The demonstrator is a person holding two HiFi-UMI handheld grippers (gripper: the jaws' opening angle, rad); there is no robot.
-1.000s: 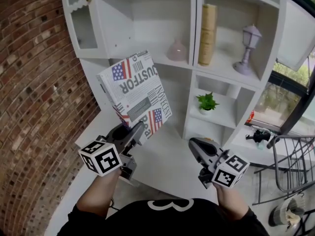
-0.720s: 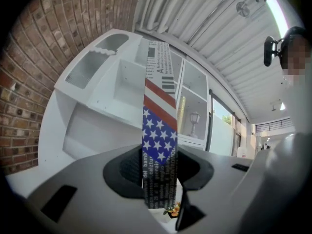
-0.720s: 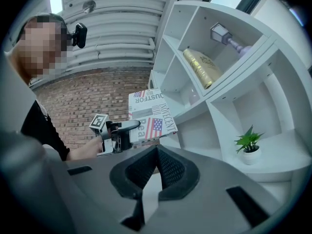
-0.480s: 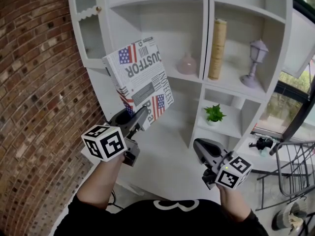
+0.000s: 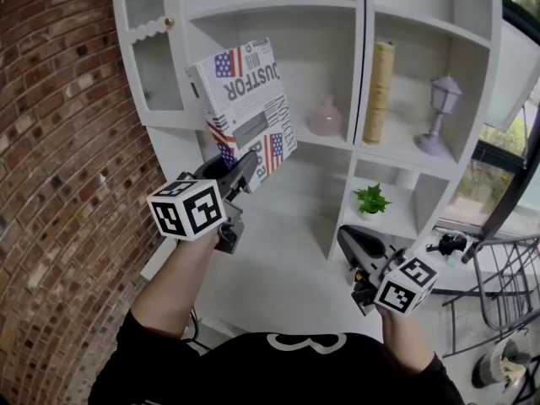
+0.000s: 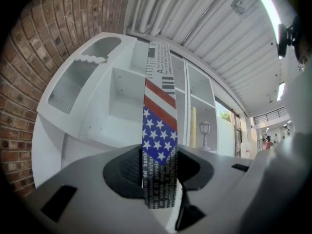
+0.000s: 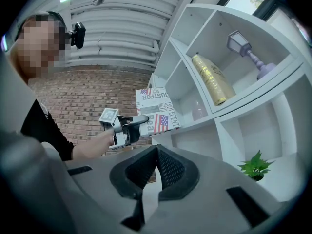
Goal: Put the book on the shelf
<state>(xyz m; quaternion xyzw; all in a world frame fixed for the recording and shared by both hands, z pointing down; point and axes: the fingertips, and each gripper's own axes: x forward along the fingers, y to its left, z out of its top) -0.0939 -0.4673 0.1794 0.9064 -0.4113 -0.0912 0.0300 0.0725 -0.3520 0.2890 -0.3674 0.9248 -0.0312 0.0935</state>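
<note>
The book (image 5: 245, 99) was a thick, boxy volume covered in newspaper-style print. It had black lettering on white, a barcode, and American flag patches in red, white and blue at its upper and lower ends. In the head view it sat in the upper centre-left, tilted and held in the air in front of the white shelf unit (image 5: 364, 154), resting on no board.

The left gripper (image 5: 245, 171) clamped its lower corner. In the left gripper view the book's narrow edge rose straight up the middle of the frame — stars just above the dark pads, stripes higher, a barcode near the top — with a jaw pressed against each side.

The right gripper (image 5: 354, 243) was at the lower right of the head view, well apart from the book. Its jaws were brought together with nothing between them.

Just right of the book in the frame, a pink vase (image 5: 325, 118) stood in the unit's left column. In the next compartment, a gold-coloured book (image 5: 379, 91) stood upright beside a lilac lantern-shaped lamp (image 5: 440, 112). A small green potted plant (image 5: 372, 199) sat one level lower — and a brick wall (image 5: 59, 184) filled the left side.
</note>
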